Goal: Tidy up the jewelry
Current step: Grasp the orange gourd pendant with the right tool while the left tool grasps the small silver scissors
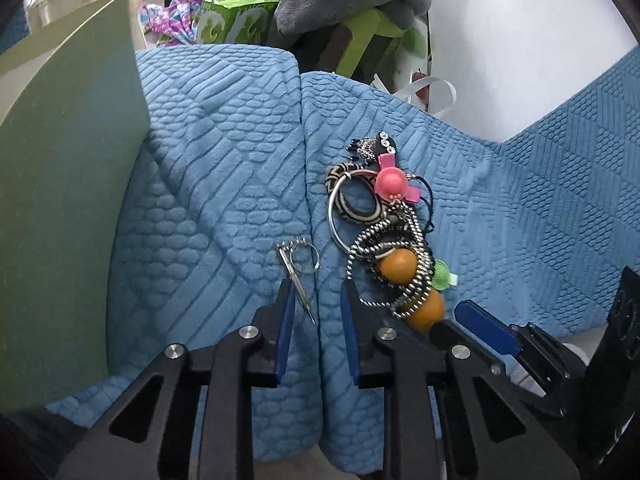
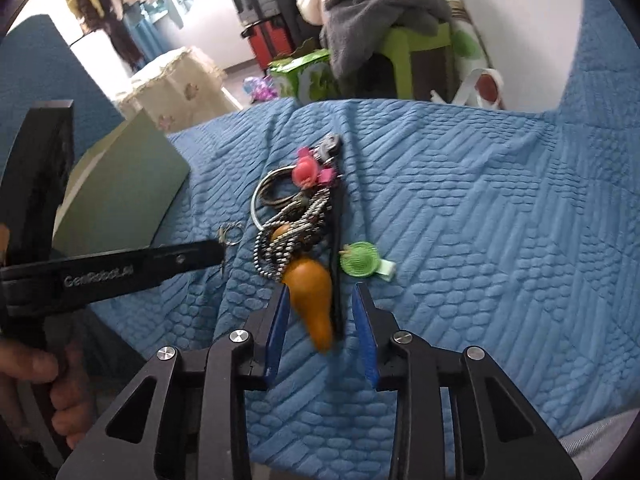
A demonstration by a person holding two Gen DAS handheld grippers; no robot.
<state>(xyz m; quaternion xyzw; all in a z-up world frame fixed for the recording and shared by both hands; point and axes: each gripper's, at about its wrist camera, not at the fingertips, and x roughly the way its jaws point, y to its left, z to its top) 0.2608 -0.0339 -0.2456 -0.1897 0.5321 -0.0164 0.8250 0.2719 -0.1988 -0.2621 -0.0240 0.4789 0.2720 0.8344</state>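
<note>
Narrowly parted, left fingers and right fingers grip nothing beside tangled, colourful jewelry.

Left tool: key ring between its tips, on the bedspread. Jewelry heap just right and ahead; board far left. Right tool: gourd pendant between its tips; round clip just ahead, rightward; heap ahead.

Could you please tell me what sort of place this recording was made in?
Most likely a lived-in home room: the jewelry lies on a blue quilted cover, with a red suitcase and a grey blanket piled on a green stool behind.
</note>
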